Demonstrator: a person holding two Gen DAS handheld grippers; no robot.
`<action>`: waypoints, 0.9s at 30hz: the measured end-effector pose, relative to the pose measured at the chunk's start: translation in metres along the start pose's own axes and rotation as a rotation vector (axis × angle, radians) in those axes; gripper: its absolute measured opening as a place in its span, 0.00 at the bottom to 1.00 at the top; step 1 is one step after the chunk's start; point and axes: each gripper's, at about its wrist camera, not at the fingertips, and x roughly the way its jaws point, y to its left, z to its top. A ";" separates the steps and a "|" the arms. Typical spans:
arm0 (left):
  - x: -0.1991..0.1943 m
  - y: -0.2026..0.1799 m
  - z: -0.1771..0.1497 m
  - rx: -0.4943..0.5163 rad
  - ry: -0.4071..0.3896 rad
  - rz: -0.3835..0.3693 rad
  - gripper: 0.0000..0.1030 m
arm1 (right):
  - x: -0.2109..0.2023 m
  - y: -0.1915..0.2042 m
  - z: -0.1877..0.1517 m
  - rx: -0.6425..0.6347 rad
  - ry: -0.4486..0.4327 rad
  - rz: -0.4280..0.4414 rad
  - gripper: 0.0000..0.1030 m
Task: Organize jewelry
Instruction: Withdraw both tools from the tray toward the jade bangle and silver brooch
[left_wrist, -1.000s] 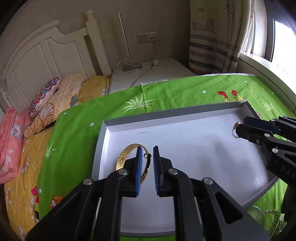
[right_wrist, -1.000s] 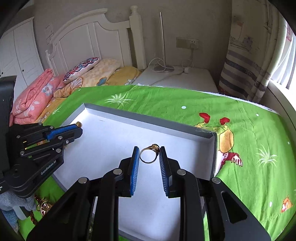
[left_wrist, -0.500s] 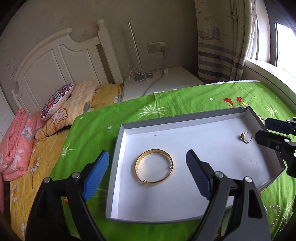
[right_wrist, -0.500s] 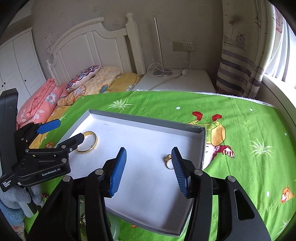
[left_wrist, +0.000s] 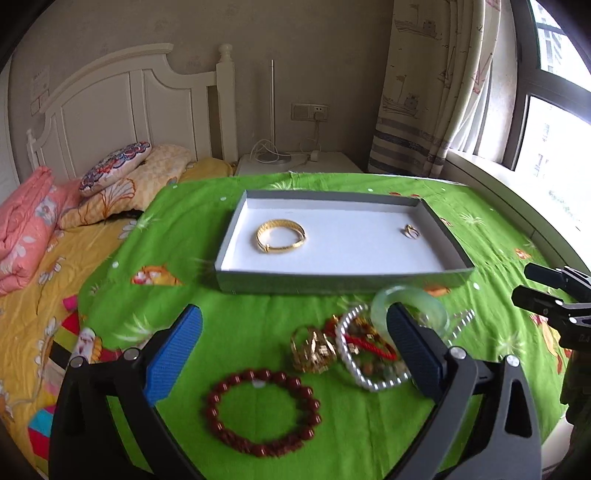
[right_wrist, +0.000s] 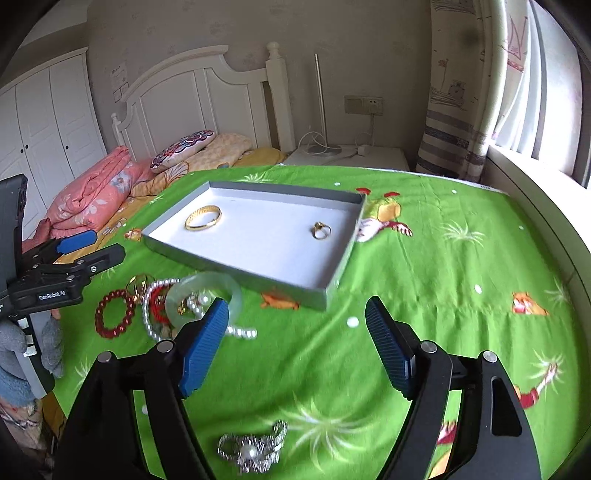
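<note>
Your left gripper (left_wrist: 293, 349) and right gripper (right_wrist: 297, 345) now gape wide and empty, pulled back from the tray (left_wrist: 334, 278). Gold bangle (left_wrist: 280, 235) sits near its left edge, ring (left_wrist: 411, 231) near the right: both placed. Pile (left_wrist: 364, 345) remains on the bedspread.

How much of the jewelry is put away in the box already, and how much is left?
Done: the gold bangle and small gold ring lie in the grey tray. In hand: nothing; the left gripper and right gripper are both open. Left on the green sheet: the dark red bead bracelet, pale green jade bangle, pearl strand, gold chain piece and silver brooch-like piece.
</note>
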 end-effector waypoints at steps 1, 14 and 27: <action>-0.004 -0.002 -0.010 0.000 0.006 -0.010 0.96 | -0.004 -0.002 -0.009 0.012 0.010 0.007 0.73; 0.001 -0.006 -0.058 0.004 0.080 -0.106 0.96 | -0.033 0.034 -0.082 -0.003 0.090 -0.028 0.68; 0.004 0.008 -0.057 -0.062 0.077 -0.181 0.96 | -0.001 0.051 -0.076 0.027 0.131 -0.038 0.54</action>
